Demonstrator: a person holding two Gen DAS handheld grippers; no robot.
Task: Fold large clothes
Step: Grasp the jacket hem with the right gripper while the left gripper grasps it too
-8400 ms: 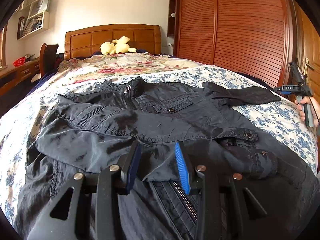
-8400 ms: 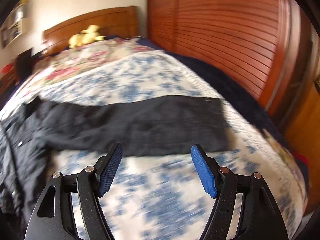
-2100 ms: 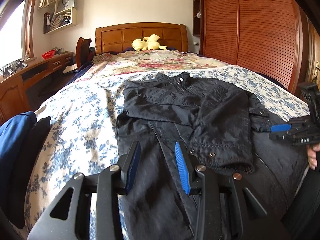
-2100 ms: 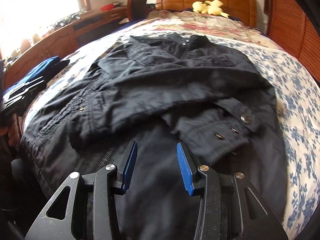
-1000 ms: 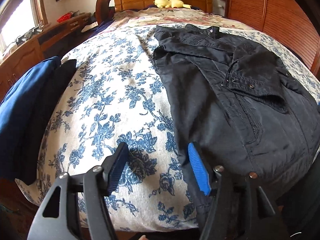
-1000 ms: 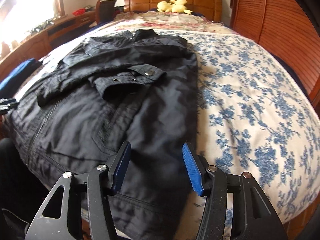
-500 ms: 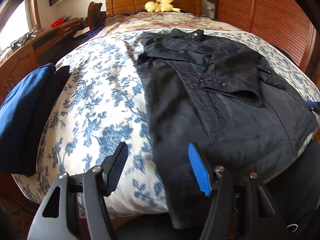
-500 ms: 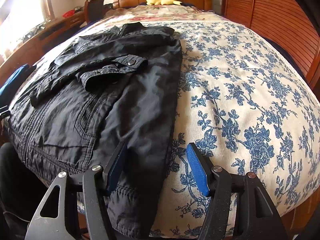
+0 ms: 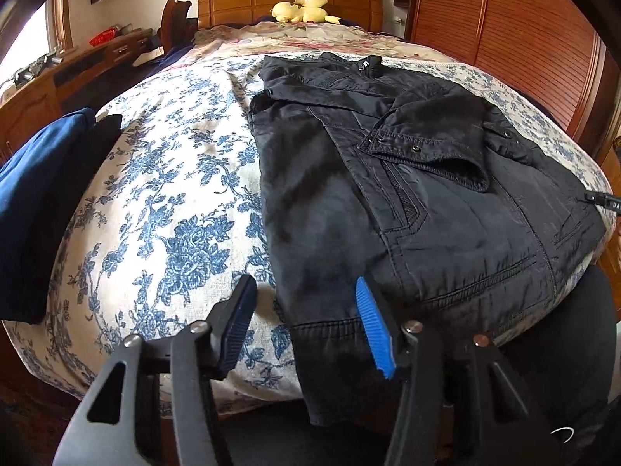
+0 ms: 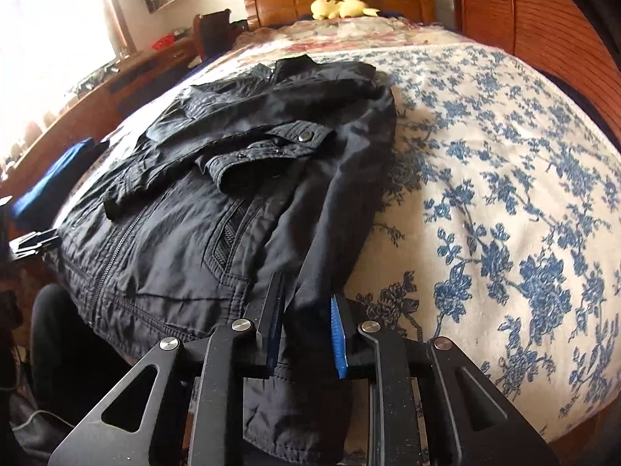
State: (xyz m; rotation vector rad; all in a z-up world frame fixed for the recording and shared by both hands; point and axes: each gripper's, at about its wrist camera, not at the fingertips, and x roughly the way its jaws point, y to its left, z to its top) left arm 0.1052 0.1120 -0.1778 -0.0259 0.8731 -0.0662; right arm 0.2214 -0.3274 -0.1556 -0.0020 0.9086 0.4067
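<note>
Black jacket [image 9: 407, 194] lay on the bed [image 9: 174, 194], sleeves folded across its front, hem at the near edge. Right tongs [image 10: 306, 330] had just closed, clamped on the hem's right corner. Left tongs [image 9: 306, 326] closing but still apart, straddling the left hem corner, pads not pressing

free: bare quilt [image 10: 504, 194] right of jacket [image 10: 233, 202] | obstacle: blue pile [image 9: 35, 178], possibly clothes, left edge
</note>
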